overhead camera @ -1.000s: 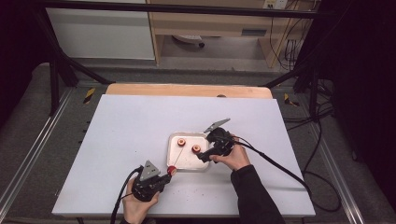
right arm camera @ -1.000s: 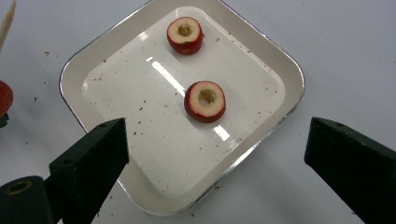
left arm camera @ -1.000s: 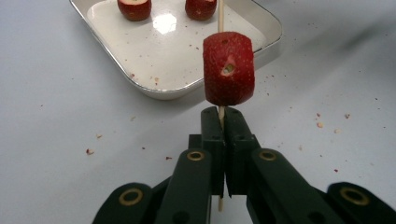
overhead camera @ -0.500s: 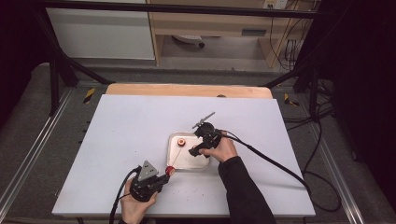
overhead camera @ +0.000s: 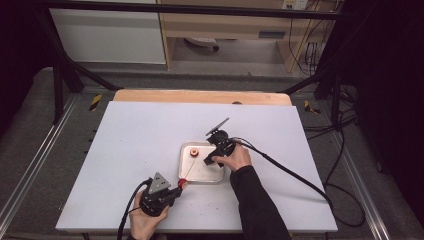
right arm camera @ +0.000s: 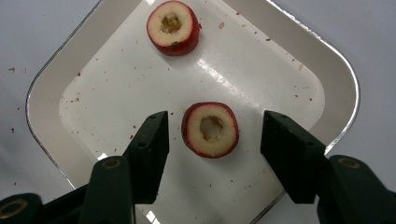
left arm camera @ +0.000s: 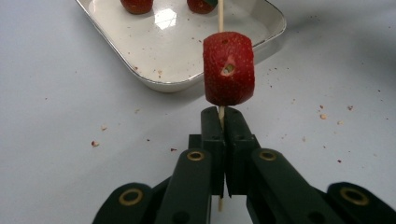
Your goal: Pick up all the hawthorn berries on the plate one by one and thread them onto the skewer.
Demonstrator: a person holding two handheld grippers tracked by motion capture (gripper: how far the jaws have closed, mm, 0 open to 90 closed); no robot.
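Our left gripper (left arm camera: 223,122) pinches a thin skewer (left arm camera: 220,18) with one red fruit piece (left arm camera: 229,68) threaded on it (beside the tray (right arm camera: 51,74)). Our right gripper (right arm camera: 214,140), jaws just closing but not touching, straddles a cored ring (right arm camera: 210,129) lying in the tray.

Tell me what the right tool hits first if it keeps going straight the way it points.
Probably the nearer red cored fruit ring, lying between the right tool's open jaws, which have just been closing; below it is the shallow metal tray. Depth is uncertain.

Bright overhead light, tray (right arm camera: 336,70) glare, dark surroundings.
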